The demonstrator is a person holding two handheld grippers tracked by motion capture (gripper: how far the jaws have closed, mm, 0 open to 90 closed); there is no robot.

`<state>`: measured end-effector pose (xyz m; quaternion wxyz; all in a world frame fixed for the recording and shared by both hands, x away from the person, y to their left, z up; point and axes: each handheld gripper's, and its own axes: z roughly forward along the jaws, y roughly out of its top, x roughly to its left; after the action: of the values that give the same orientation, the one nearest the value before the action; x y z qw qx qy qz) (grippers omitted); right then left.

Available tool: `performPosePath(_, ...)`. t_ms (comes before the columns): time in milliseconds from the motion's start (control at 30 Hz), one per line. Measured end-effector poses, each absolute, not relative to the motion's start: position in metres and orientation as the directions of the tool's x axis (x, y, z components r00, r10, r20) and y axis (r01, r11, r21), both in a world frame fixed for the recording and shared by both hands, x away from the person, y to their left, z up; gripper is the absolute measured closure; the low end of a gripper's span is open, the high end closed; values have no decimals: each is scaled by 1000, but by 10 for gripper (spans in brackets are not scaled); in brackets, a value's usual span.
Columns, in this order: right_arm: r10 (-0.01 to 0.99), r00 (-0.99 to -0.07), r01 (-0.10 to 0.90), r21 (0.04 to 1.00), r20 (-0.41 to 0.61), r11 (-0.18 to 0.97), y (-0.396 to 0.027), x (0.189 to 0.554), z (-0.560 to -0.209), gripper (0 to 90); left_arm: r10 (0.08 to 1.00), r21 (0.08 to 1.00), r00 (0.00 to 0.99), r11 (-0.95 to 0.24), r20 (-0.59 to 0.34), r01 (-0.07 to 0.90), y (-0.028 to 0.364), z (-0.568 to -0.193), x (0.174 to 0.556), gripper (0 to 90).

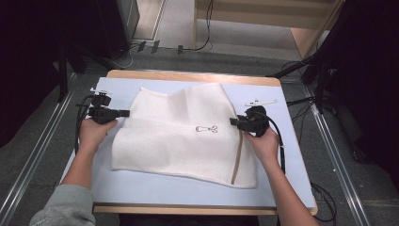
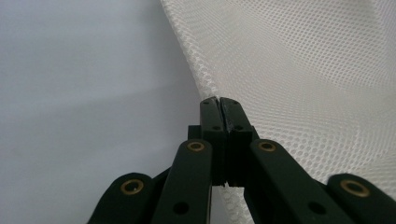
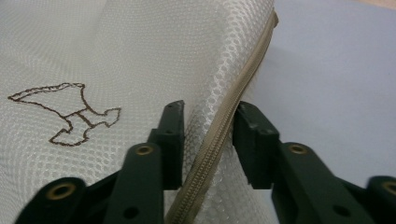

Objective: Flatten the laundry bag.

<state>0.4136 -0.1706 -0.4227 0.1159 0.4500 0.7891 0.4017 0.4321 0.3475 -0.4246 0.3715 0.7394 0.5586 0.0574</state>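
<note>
Black jaws of the left gripper pinch the mesh bag's edge on the table, while the right gripper straddles its zipper, spread, seemingly to grab it.

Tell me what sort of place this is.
Probably a lab or recording workspace, not a home: a small table with a pale blue top stands on grey carpet, metal floor rails run along both sides, and loose cables lie behind it. A mesh bag is the work item.
</note>
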Motion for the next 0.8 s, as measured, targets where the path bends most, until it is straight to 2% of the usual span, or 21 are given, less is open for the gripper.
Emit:
performPosePath(100, 797, -576, 601, 755, 180, 263, -170, 414, -419, 575, 878, 611, 356, -96, -319, 786, 355, -424, 428, 900)
performPosePath(167, 792, -581, 597, 759, 186, 259, -171, 414, -418, 567, 879, 612, 344, -79, -329, 787, 363, -424, 425, 900)
performPosePath(367, 797, -577, 582, 773, 175, 252, -177, 412, -410, 599, 899, 605, 307, -60, -313, 794, 379, -425, 417, 894)
performPosePath(600, 817, -545, 623, 742, 186, 246, -179, 424, -425, 605, 906, 604, 268, -17, -327, 797, 391, -428, 412, 893)
performPosePath(800, 835, -519, 649, 721, 184, 245, -176, 438, -442, 505, 908, 600, 265, -19, -325, 799, 394, -429, 407, 891)
